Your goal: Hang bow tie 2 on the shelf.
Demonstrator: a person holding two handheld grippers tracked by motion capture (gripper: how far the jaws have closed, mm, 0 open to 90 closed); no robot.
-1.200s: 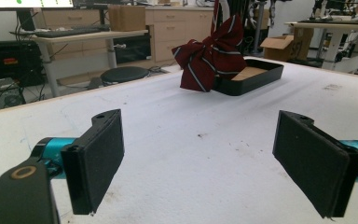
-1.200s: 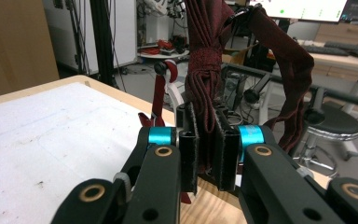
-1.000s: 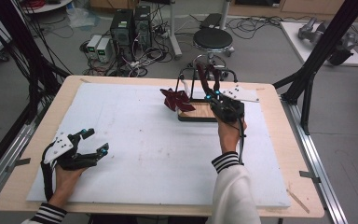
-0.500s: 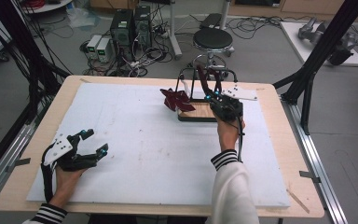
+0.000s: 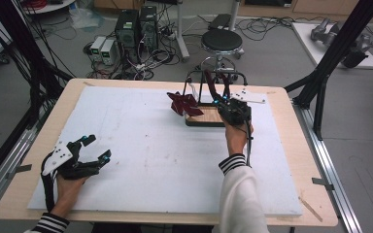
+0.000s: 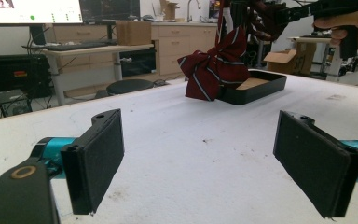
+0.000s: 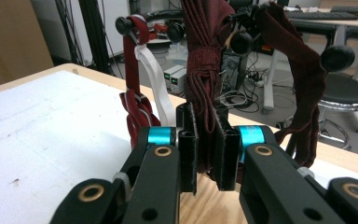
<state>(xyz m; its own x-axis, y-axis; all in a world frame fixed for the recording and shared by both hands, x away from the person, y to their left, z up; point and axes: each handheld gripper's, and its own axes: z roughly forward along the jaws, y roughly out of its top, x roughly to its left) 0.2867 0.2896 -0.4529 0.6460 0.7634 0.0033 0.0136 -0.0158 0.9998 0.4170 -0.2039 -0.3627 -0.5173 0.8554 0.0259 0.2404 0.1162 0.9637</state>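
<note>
Here the right hand-held gripper [image 7: 204,154] is clamped on the dark red tie [image 7: 204,70] hanging from the rack [image 5: 217,77] over the tray (grip low): lift it straight off its peg. The left hand-held gripper [image 6: 205,158] rests wide open, empty, on the table [image 5: 141,145].

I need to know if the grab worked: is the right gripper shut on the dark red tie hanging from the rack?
Shut on it. The right gripper has both pads pressed against the dark red tie, which hangs bunched between them from the rack.

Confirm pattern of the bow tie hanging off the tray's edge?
Bow tie: dark red with thin white and dark stripes. Clearest in the left gripper view.
</note>
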